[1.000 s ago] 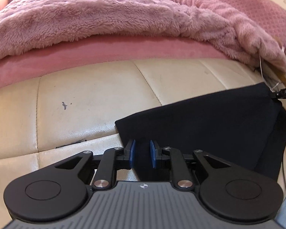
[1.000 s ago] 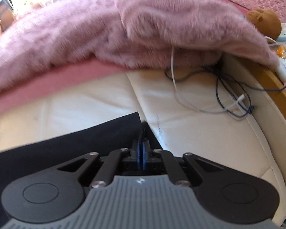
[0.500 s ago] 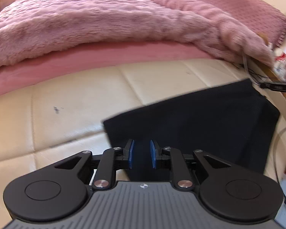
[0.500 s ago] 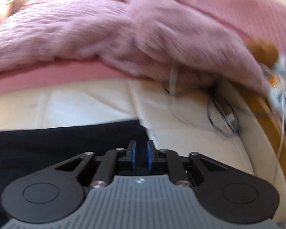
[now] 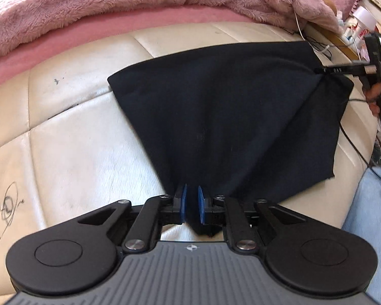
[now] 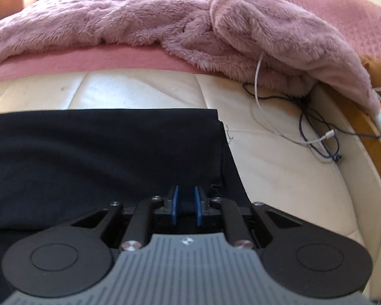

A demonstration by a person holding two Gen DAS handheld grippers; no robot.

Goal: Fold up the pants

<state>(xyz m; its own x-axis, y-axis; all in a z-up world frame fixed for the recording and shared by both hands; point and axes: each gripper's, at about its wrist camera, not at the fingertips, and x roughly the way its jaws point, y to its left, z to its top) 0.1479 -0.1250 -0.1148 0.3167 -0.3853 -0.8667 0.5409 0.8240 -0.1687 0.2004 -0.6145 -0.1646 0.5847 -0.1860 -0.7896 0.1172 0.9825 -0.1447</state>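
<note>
Two layers at least of the black pants (image 5: 231, 106) are seen lying on the cream leather cushion (image 5: 71, 152), which serves as the landmark: the garment is spread across the cushion's middle and right part, well short of the pink fluffy blanket (image 5: 114, 2) heaped beyond the cushion's far edge. The fold is judged to be partly done: in the right wrist view an upper layer with a straight far hem is laid over a lower layer that sticks out toward the cushion's right side, so at least one doubling appears made, while the corners are not yet set down and further folds and smoothing are probably left. The long axis of the cloth is run across the cushion, roughly parallel to its far edge, from one held corner to the other; whether waistband or leg ends lie at either end cannot be told. The cloth is drawn into a taut fan from the near corner. That near corner is pinched in the left gripper (image 5: 191, 204), whose jaws are closing on the fabric between the blue pads. The right gripper (image 6: 185, 207) is clenched on black cloth at the garment's right edge. Loose cables (image 6: 317, 142) are left on the cushion's bare right part, apart from the pants.
</note>
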